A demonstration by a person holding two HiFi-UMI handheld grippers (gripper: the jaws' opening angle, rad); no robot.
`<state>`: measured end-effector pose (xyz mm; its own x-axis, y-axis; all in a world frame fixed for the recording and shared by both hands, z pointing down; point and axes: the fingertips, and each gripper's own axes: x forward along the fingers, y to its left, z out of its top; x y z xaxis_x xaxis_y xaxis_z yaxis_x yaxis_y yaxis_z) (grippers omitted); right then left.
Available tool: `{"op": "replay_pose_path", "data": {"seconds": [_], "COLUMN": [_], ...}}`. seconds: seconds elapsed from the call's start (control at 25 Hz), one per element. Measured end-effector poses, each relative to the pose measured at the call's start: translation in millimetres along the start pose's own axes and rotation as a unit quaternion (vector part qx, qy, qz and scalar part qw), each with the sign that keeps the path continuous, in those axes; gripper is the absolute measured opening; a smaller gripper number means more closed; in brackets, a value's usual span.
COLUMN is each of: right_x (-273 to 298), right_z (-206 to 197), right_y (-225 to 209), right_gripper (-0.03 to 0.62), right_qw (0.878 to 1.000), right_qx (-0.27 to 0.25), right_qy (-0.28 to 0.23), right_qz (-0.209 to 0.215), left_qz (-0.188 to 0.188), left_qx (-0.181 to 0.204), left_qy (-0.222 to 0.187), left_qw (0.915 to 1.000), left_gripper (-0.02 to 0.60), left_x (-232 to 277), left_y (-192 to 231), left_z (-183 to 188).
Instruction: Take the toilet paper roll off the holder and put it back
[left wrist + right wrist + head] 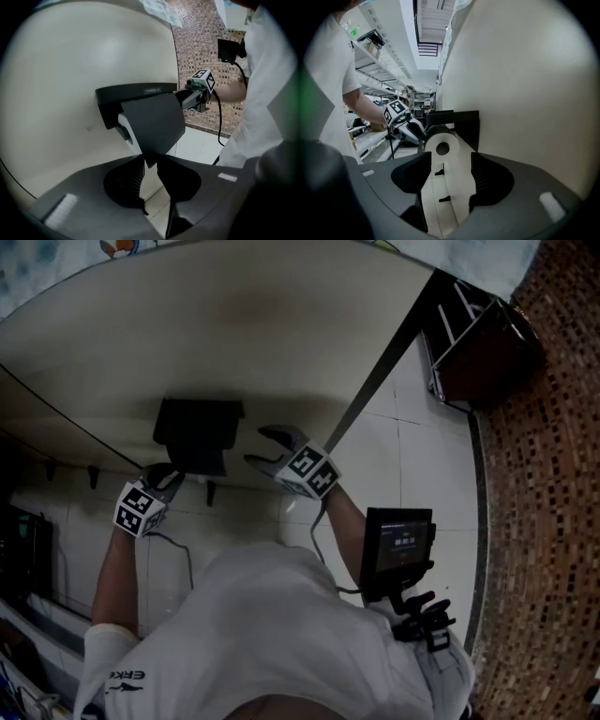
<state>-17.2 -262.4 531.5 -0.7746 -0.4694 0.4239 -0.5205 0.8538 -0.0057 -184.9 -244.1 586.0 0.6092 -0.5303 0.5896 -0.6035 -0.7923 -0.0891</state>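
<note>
Two grippers flank one black wall-mounted holder (197,427): the left gripper (150,161) stands half open, with the lower corner of the holder's lid (152,124) showing in the narrow gap at its jaw tips, not clamped. One toilet paper roll (442,140) sits in the holder under that lid, against the cream wall (281,324); it is white, seen end-on with a round core hole, and a perforated tail hangs straight down from it. Rightmost, the right gripper (450,159) holds its jaws spread wide, gripping nothing, with the roll and tail showing between them.
</note>
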Motion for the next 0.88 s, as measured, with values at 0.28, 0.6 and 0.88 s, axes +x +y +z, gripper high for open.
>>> {"op": "replay_pose_path", "data": {"seconds": [0.28, 0.6, 0.88], "right_x": [-16, -24, -24], "right_z": [1, 0, -3], "right_y": [-3, -2, -1], "right_gripper": [0.281, 0.276, 0.25], "right_qw": [1.0, 0.999, 0.998], "right_qx": [0.002, 0.009, 0.02], "right_qy": [-0.003, -0.008, -0.013], "right_qz": [-0.023, -0.037, -0.055], "left_qz": [0.01, 0.017, 0.024], "left_qx": [0.001, 0.007, -0.001], "left_qy": [0.008, 0.012, 0.009], "left_qw": [0.9999, 0.9998, 0.9997], "left_gripper": [0.064, 0.06, 0.06], "left_x": [12, 19, 26], "left_y": [14, 21, 22], "left_z": [1, -6, -2]}}
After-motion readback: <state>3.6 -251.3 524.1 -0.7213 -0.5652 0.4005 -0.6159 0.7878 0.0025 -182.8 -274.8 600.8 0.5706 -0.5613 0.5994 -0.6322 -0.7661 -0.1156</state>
